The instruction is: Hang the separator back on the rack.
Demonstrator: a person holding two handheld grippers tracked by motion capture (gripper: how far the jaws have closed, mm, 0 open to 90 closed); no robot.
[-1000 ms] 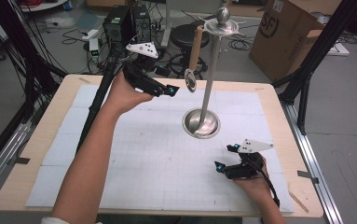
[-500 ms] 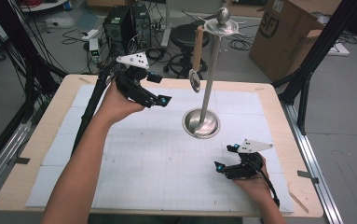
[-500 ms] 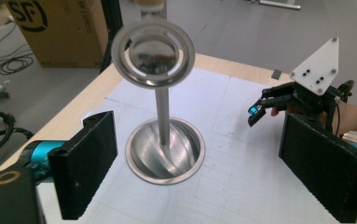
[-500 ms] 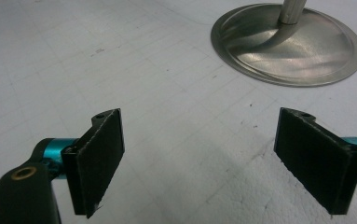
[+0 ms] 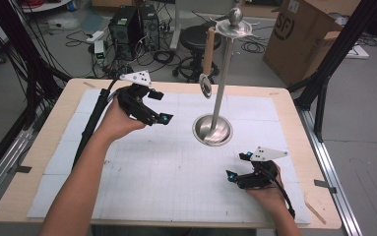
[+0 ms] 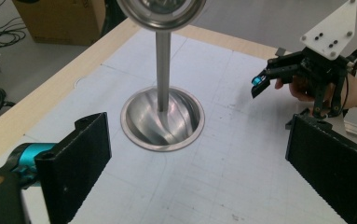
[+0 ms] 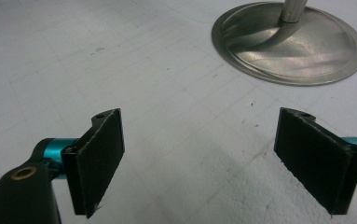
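Spoon [image 5: 206, 73] hangs from stand [image 5: 220, 93] top, mid-desk [image 5: 48, 128]. Left gripper [image 5: 162, 118] beside it, fingers just been opening, spread, nothing between. Right gripper [image 5: 239, 165] low, fingers spread, empty. Spoon likely light, stiff, slippery bowl; grab the wooden handle.

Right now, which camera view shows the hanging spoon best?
The high view: the spoon hangs whole from the top disc of the metal stand, wooden handle up, bowl down. The left gripper view and right gripper view show the stand's pole and base, not a recognisable spoon.
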